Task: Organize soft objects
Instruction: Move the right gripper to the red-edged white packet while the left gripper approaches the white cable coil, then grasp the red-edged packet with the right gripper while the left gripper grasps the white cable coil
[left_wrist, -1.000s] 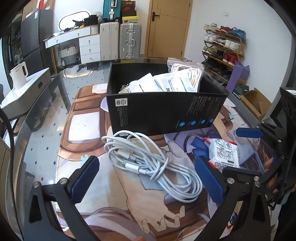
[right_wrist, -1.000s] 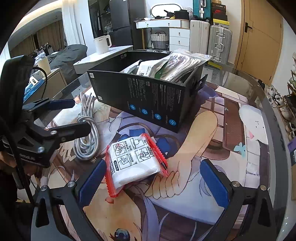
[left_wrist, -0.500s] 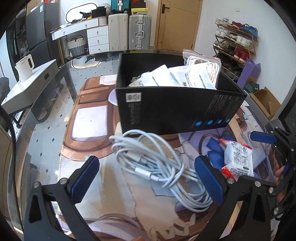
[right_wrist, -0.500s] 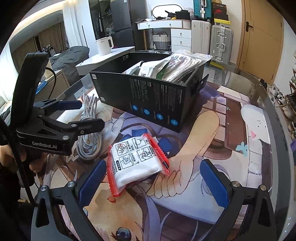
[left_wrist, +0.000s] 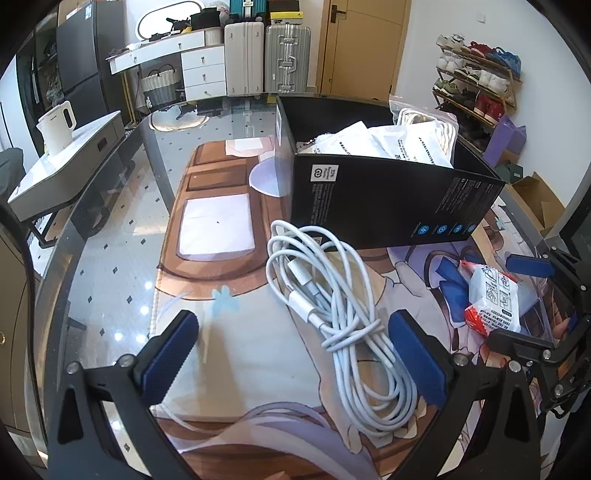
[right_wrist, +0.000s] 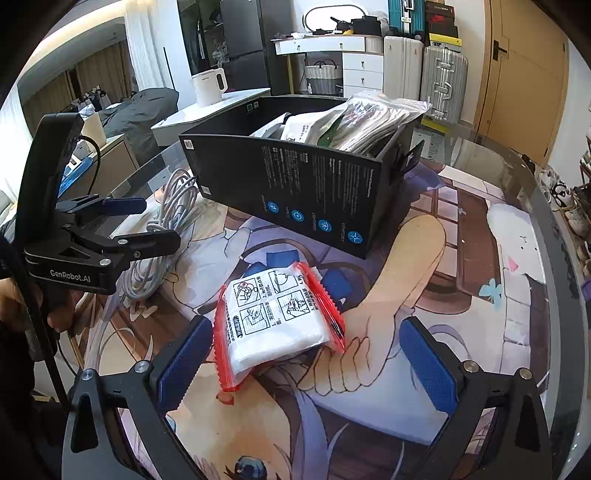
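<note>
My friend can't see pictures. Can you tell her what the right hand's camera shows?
A white packet with red edges lies on a cartoon-printed mat, between the open fingers of the right gripper. Behind it stands a black box stuffed with packets. At the left, the left gripper, also open, hovers by a coiled white cable.

A coiled white cable lies loosely bundled on the printed mat, just in front of the black box. A white pouch with red serrated edges and printed instruction panels lies flat on the mat, near the box. The open-topped box holds white packets and clear bags, stacked above its rim.
</note>
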